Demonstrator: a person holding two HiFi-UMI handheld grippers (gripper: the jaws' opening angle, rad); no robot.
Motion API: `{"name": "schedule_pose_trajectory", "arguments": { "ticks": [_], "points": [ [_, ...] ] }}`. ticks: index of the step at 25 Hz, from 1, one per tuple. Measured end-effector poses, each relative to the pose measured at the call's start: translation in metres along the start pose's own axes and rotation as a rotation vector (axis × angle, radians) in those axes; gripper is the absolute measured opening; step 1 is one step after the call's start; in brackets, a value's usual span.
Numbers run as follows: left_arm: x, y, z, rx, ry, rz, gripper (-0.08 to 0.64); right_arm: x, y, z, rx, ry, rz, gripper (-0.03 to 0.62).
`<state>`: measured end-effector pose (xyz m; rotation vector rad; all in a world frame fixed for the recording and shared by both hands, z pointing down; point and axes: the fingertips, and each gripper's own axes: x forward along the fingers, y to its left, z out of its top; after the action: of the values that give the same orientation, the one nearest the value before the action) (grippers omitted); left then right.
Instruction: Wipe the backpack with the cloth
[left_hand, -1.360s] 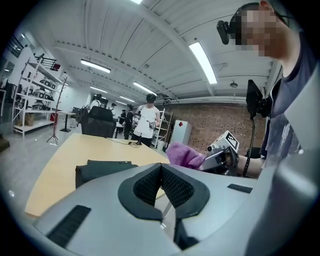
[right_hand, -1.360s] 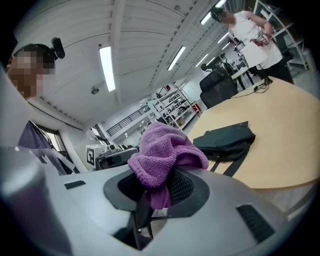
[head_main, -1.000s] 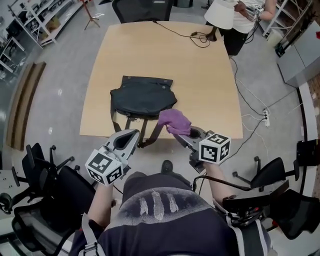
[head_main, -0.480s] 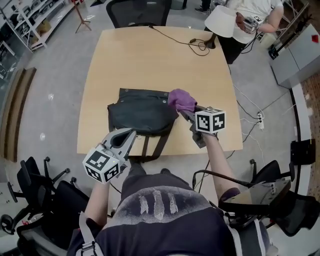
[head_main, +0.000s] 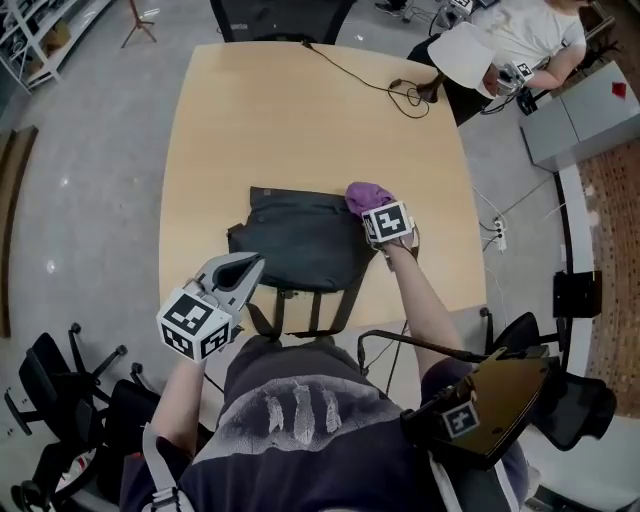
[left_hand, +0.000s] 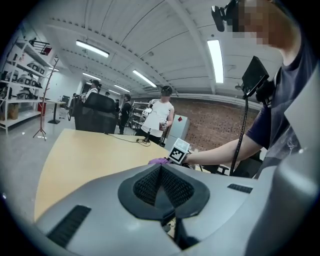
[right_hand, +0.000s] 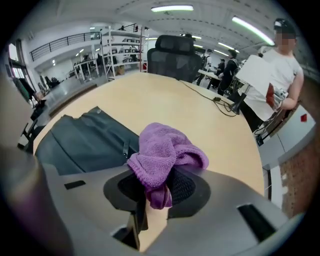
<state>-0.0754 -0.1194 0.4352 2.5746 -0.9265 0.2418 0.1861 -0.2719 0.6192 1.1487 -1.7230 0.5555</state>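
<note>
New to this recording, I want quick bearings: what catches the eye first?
The bright purple cloth, pinched in the right gripper, is at the far right corner of the dark backpack. The backpack lies flat on the light wooden table, straps hanging over the near edge. The left gripper, jaws together and empty, hangs near that edge.

The backpack (head_main: 300, 240) lies on the table (head_main: 260, 120), near its front edge. My right gripper (head_main: 368, 207) holds the cloth (head_main: 365, 193) at the backpack's far right corner. My left gripper (head_main: 243, 266) is by its front left corner.
</note>
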Motion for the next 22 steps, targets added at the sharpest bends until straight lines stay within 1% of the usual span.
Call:
{"name": "schedule_pose_trajectory", "arguments": {
  "ticks": [2,4,8,11,15,19,22],
  "points": [
    [-0.003,0.013,-0.003,-0.016,0.006,-0.010,0.006,0.012,0.015,0.000,-0.050,0.059,0.000,0.100],
    [-0.007,0.022,-0.006,-0.028,0.011,-0.019,0.006,0.018,0.030,0.003,-0.098,0.089,-0.007,0.100],
    [-0.014,0.039,-0.006,-0.040,0.004,-0.019,0.006,0.020,0.064,0.028,-0.194,0.078,-0.004,0.100],
    [-0.018,0.048,-0.008,-0.059,0.004,-0.010,0.006,0.027,0.091,0.041,-0.273,0.095,0.015,0.100],
    [-0.023,0.059,-0.008,-0.070,0.008,0.005,0.006,0.034,0.130,0.060,-0.285,0.081,0.115,0.100],
    [-0.029,0.072,-0.008,-0.085,0.004,0.034,0.006,0.041,0.163,0.075,-0.320,0.078,0.196,0.100],
    [-0.034,0.079,-0.011,-0.095,0.007,0.050,0.006,0.044,0.194,0.080,-0.267,0.070,0.303,0.098]
  ]
}}
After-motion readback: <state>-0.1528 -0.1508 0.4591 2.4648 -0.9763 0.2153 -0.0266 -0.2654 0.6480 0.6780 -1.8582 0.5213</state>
